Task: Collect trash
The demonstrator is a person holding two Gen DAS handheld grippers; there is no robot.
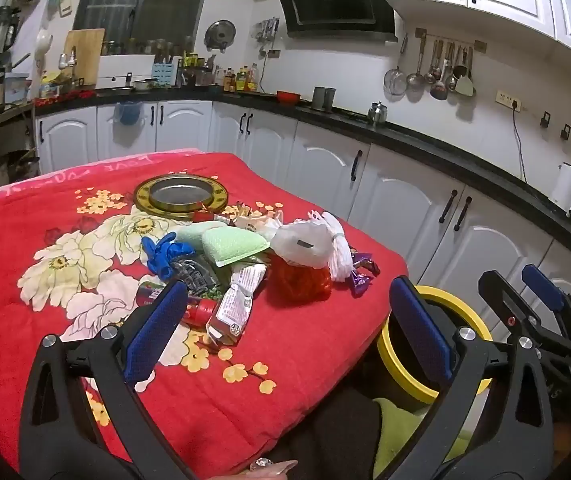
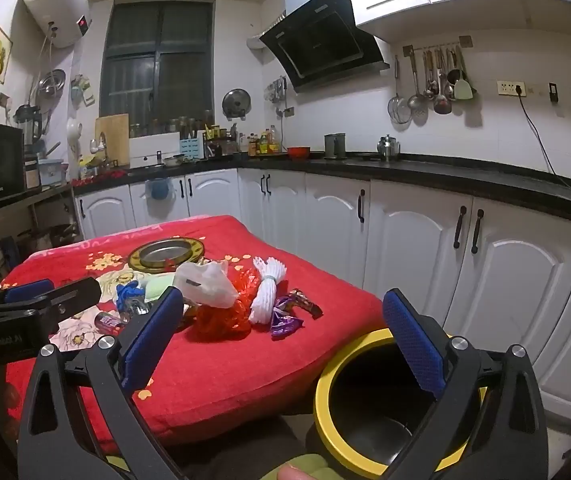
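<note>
1. Two grippers hang over the near edge of the table, both with jaws spread wide and nothing between the pads: the left gripper [image 1: 285, 328] and the right gripper [image 2: 285, 344].
2. The trash pile [image 1: 241, 264] lies mid-table, just beyond the left gripper's left finger and ahead of the right gripper's left finger.
3. The yellow-rimmed bin [image 2: 365, 412] stands on the floor just beside the table's right edge, under the right gripper's right finger; its dark inside looks empty.
4. In the pile: a crumpled white plastic bag [image 1: 305, 244], red mesh netting [image 1: 305, 284], a bundle of white cord [image 1: 339, 248], a flat green sponge [image 1: 231, 246], blue gloves [image 1: 163, 254], a silvery printed wrapper [image 1: 235, 304] and purple candy wrappers [image 1: 361, 276].
5. The red floral blanket [image 1: 45, 320] covering the table is soft and thick, with rounded edges.
6. A round gold-rimmed metal dish [image 1: 181, 196] sits behind the pile.
7. Bare blanket lies between the pile and the near edge.
</note>
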